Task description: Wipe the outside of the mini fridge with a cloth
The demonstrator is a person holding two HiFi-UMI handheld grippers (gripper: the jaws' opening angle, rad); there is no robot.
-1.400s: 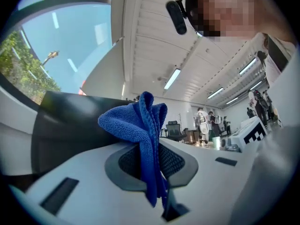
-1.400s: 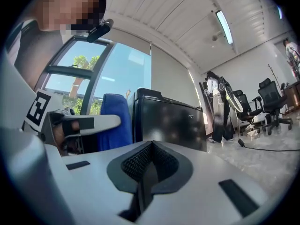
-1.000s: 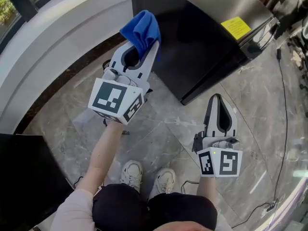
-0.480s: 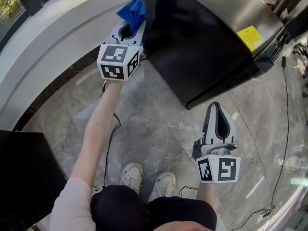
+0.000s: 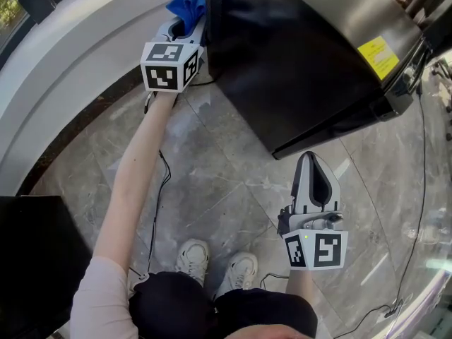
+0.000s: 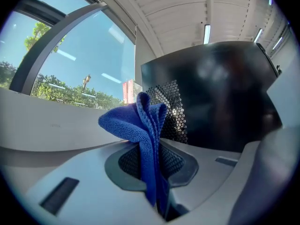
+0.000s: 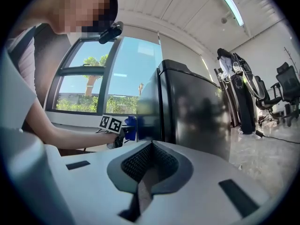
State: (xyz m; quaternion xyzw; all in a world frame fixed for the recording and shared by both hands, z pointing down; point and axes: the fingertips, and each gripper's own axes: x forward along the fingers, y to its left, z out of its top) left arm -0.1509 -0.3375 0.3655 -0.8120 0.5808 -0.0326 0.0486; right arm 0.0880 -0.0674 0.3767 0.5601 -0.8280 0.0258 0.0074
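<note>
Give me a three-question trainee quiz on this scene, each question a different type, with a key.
1. Multiple choice: the left gripper is shut on A) a blue cloth B) a sponge C) nothing.
2. True or false: the right gripper is shut and empty.
3. Fill in: in the head view, the cloth is at the mini fridge's ____ edge.
Key: 1 A; 2 true; 3 left.

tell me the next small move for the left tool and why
Probably nudge the left tool sideways until the blue cloth presses on the mini fridge's side wall. The tool is shut on the cloth right beside that wall, but contact isn't clear.
</note>
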